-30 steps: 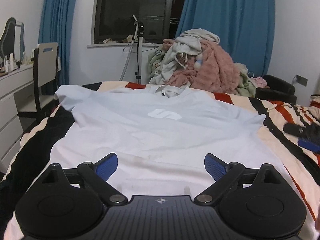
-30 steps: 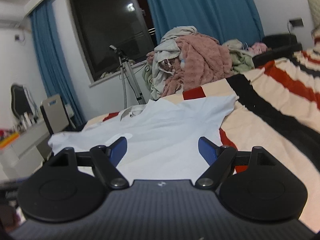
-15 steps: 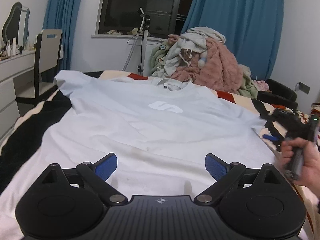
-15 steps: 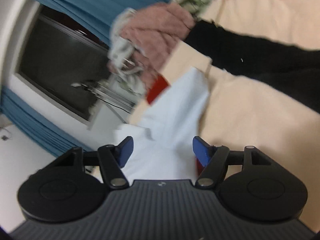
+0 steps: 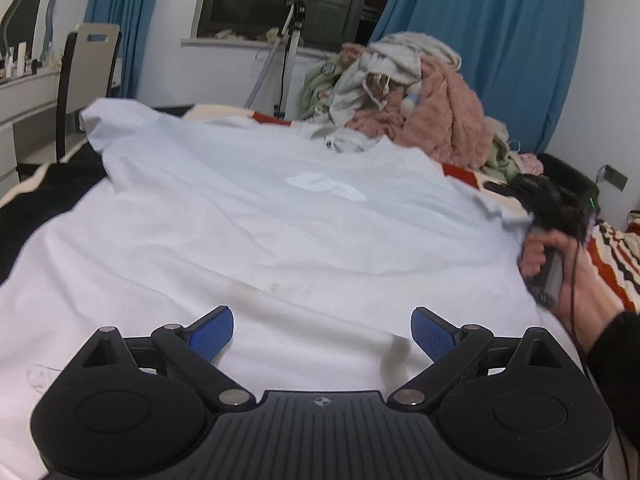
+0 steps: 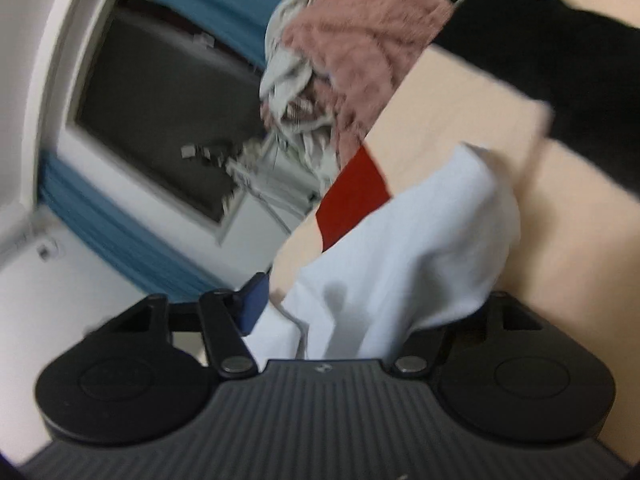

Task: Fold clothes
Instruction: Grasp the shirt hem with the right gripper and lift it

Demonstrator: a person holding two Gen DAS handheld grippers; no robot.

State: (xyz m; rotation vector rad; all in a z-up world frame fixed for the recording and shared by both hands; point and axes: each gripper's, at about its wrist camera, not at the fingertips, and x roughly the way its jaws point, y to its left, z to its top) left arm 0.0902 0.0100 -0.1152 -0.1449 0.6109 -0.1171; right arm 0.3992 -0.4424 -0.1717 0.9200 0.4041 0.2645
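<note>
A pale blue T-shirt point(image 5: 280, 224) with a white chest logo lies spread face up on the striped bed. My left gripper point(image 5: 322, 330) is open and empty, low over the shirt's lower part. My right gripper point(image 6: 360, 308) is rolled sideways at the shirt's right sleeve point(image 6: 420, 256); the sleeve cloth lies between its wide-apart jaws and hides the right fingertip. In the left wrist view the right gripper point(image 5: 560, 208) and the hand holding it sit at the sleeve edge.
A pile of clothes point(image 5: 404, 96) with a pink fleece sits at the bed's far end. A tripod point(image 5: 288, 44) stands by the dark window. A chair point(image 5: 86, 72) and white dresser stand at the left. The striped blanket point(image 6: 560, 240) extends right.
My right gripper has moved forward onto the right sleeve, and the cloth now lies between its jaws. My left gripper has edged closer over the shirt.
</note>
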